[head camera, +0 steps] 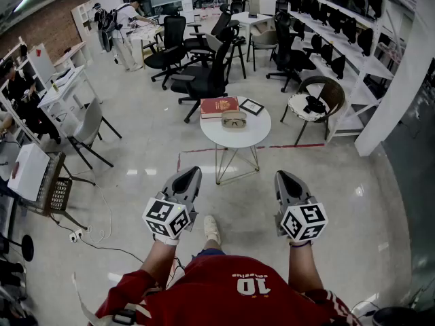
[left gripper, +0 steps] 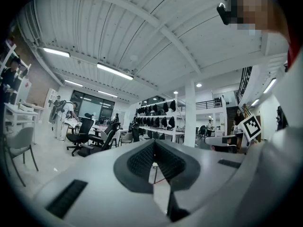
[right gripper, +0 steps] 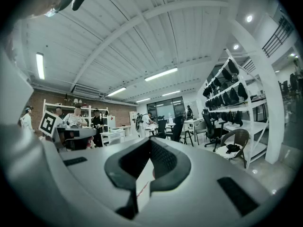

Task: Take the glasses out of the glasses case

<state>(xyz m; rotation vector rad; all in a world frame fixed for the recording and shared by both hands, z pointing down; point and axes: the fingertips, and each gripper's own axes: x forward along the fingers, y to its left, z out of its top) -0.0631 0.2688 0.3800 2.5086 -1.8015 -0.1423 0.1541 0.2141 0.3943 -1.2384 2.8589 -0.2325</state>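
The glasses case point(head camera: 234, 121) lies open on a small round white table point(head camera: 255, 134) some way ahead of me in the head view, with dark-framed glasses lying in it. My left gripper point(head camera: 192, 173) and right gripper point(head camera: 283, 176) are held low in front of my body, well short of the table, both pointing toward it. In the left gripper view the left gripper point(left gripper: 154, 146) has its jaws closed together with nothing between them. The right gripper point(right gripper: 150, 144) looks the same in the right gripper view.
A red book point(head camera: 219, 106) and a small framed picture point(head camera: 251, 106) share the table. Behind it stand black office chairs point(head camera: 204, 80); a wicker chair point(head camera: 318, 104) and white shelving point(head camera: 353, 39) are at the right. A white chair point(head camera: 88, 129) and desks are at the left. Red tape point(head camera: 299, 145) marks the floor.
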